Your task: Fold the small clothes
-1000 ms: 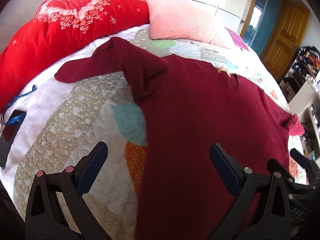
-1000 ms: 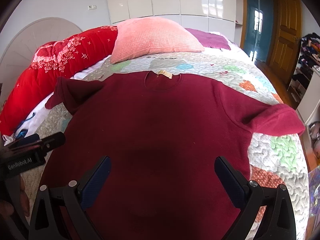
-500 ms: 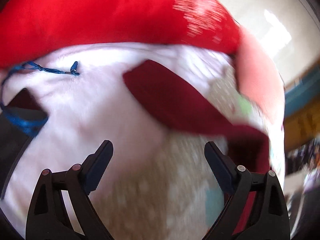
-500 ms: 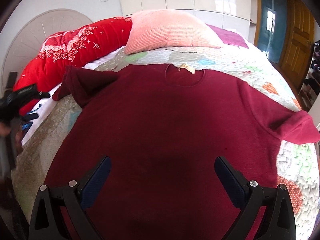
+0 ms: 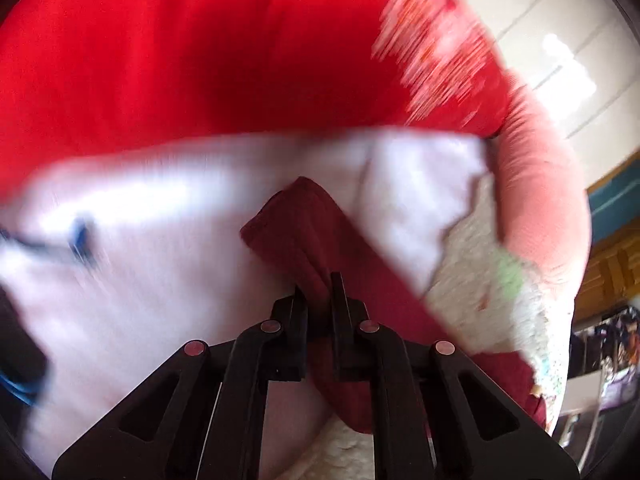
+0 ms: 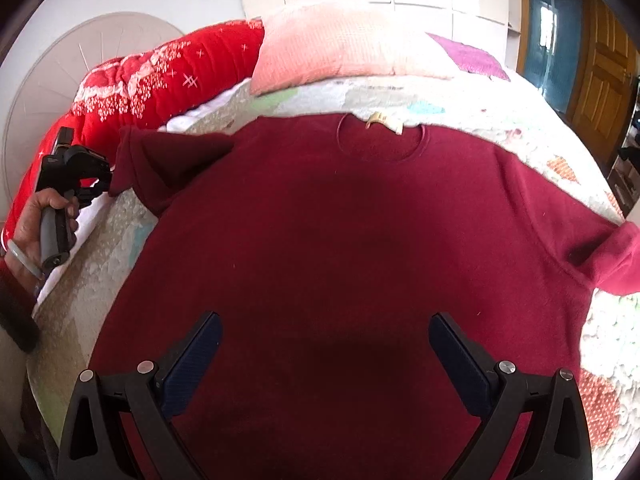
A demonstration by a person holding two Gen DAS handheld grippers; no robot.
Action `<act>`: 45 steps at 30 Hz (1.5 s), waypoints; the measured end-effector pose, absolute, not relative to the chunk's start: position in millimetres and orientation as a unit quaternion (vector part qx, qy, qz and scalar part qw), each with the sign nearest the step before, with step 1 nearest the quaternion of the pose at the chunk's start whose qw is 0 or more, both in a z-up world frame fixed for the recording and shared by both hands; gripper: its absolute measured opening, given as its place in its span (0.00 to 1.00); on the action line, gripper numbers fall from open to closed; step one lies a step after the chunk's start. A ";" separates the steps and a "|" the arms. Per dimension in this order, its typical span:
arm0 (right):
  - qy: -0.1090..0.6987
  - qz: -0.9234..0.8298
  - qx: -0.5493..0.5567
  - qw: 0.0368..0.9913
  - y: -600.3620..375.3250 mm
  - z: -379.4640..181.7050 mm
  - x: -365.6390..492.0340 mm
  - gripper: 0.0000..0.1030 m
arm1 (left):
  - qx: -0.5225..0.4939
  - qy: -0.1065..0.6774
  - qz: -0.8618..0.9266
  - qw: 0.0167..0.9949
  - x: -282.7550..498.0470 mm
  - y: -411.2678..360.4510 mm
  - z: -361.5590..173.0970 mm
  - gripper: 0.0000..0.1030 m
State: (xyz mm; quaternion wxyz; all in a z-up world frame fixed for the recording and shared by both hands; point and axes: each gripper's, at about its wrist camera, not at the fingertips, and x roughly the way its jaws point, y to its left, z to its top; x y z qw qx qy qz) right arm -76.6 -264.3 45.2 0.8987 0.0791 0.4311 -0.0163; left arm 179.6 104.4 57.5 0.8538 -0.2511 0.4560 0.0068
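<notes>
A dark red short-sleeved shirt (image 6: 340,248) lies flat, neck away from me, on the patchwork quilt (image 6: 600,340). Its left sleeve (image 5: 304,232) reaches onto the white sheet. My left gripper (image 5: 318,288) is shut on that sleeve near its cuff; it also shows in the right wrist view (image 6: 106,184), held by a hand at the sleeve's end. My right gripper (image 6: 324,344) is open and empty, hovering over the shirt's lower middle. The right sleeve (image 6: 612,256) lies creased at the quilt's right edge.
A red quilted blanket (image 6: 160,80) and a pink pillow (image 6: 344,44) lie at the head of the bed. A white sheet (image 5: 160,280) borders the quilt on the left. A wooden door (image 6: 600,92) stands at the far right.
My left gripper swung left to the shirt's left sleeve and closed on it. My right gripper stayed open over the shirt and rose slightly.
</notes>
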 end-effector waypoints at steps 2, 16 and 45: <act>0.423 -0.018 0.083 0.902 -268.6 47.7 -79.8 0.99 | -0.241 0.425 0.000 0.873 175.4 107.7 95.1 0.07; 0.390 -0.054 0.113 0.912 -318.3 73.9 -98.6 0.99 | -0.118 0.293 -0.261 0.912 75.4 -98.3 292.6 0.07; 0.385 -0.124 0.160 0.901 -441.2 63.0 -51.0 0.99 | -0.013 0.431 -0.159 0.888 62.5 -156.7 84.6 0.73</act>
